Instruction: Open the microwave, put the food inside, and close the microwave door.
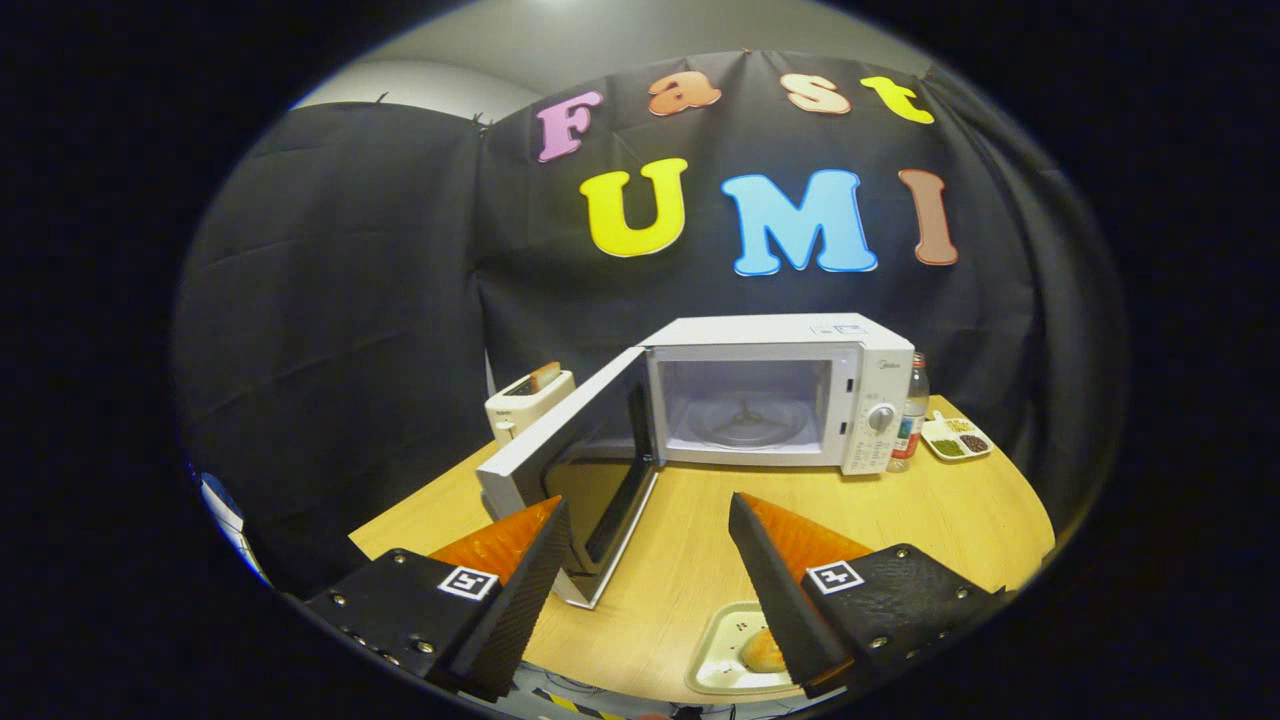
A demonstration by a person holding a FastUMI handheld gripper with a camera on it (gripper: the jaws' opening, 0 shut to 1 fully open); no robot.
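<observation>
A white microwave (790, 400) stands on the far side of the wooden table (900, 520). Its door (575, 450) is swung wide open toward me on the left, and the cavity with its glass turntable (745, 425) is bare. My gripper (650, 515) hovers above the table's near side, open, with nothing between the fingers. The door's free edge lies just beside the left finger (535, 560). Below the right finger (770, 570) sits a pale plate (725, 645) at the table's near edge, with a piece of bread-like food (762, 652) on it, partly hidden by that finger.
A white toaster (525, 400) with a slice in it stands left of the microwave. To the microwave's right are a drink bottle (910, 415) and a small dish of condiments (955, 438). The table's rounded edge curves close on the right and near side.
</observation>
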